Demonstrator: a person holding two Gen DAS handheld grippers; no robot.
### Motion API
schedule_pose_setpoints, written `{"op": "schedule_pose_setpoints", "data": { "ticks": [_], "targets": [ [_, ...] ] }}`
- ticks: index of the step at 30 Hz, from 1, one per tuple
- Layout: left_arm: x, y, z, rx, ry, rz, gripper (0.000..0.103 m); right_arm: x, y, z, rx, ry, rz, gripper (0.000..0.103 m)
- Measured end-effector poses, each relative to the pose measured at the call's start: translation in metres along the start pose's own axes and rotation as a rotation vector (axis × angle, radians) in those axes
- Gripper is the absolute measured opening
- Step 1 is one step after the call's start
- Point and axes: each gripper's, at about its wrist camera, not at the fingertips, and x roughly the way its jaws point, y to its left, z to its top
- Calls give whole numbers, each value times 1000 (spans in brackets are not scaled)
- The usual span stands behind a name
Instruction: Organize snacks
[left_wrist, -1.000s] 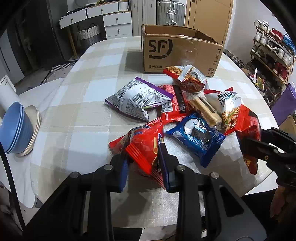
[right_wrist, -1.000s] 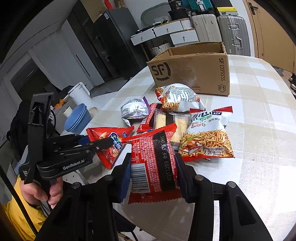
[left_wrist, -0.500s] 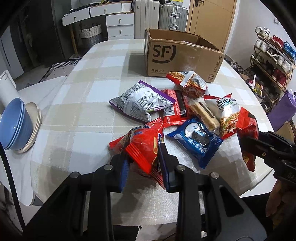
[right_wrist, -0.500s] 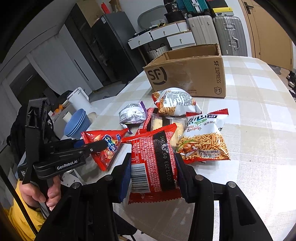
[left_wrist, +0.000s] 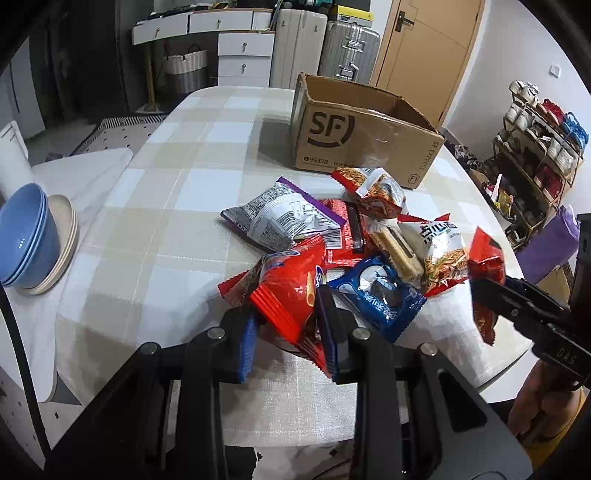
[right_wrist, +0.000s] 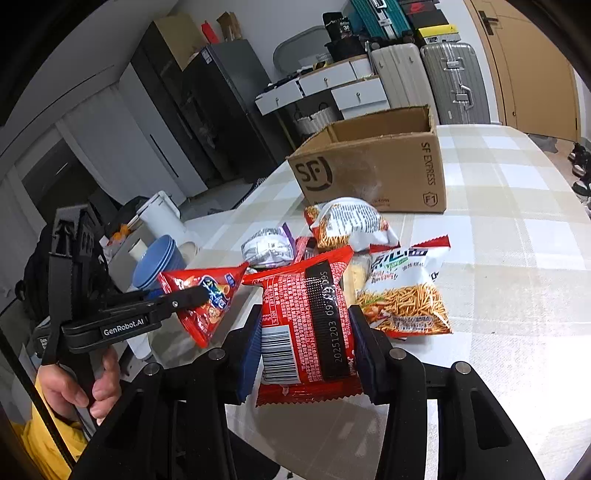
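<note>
My left gripper (left_wrist: 288, 328) is shut on a red chip bag (left_wrist: 291, 284) and holds it just above the checked table (left_wrist: 159, 236). In the right wrist view that bag (right_wrist: 207, 299) hangs from the left gripper's (right_wrist: 195, 295) tips. My right gripper (right_wrist: 306, 343) is shut on a red barcode packet (right_wrist: 306, 321), lifted near the table's front edge; the same packet (left_wrist: 485, 258) shows at the right in the left wrist view. Behind lies a pile: a blue cookie pack (left_wrist: 376, 291), a silver-purple bag (left_wrist: 280, 216) and a noodle snack bag (right_wrist: 402, 288). An open SF cardboard box (left_wrist: 362, 140) stands beyond it.
Blue bowls (left_wrist: 26, 243) on beige plates sit on a side surface at the left, with a white kettle (right_wrist: 159, 214) near them. A shoe rack (left_wrist: 539, 147) stands to the right of the table. Suitcases and drawers line the back wall.
My left gripper has risen slightly with the red chip bag and tilted, so more of the box and room shows. The right gripper has stayed nearly still with its packet.
</note>
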Motion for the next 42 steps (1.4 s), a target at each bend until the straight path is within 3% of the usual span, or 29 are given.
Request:
{"op": "schedule_pose_setpoints", "data": {
  "ticks": [5,8,11,15,24,30,42],
  "targets": [
    [-8,4,4,-27,-19,-33,27,-10,1,4,9,-54,12,45],
    [-14,2,11,-46,-17,-94,27,-22,4,11,13,-111,25,45],
    [-23,-4,20,-38,-39,-99,27,-36,7,22,27,-163,44,45],
    [-35,-8,39,-63,-45,-160,27,-47,9,40,38,-199,49,45],
    [-65,-35,95,7,-136,-151,27,-56,17,95,5,-218,20,45],
    [-69,-53,132,47,-177,-106,27,-50,8,127,55,-254,-53,45],
    [-25,-61,201,65,-130,-113,27,-11,-29,181,126,-207,-52,45]
  ]
}}
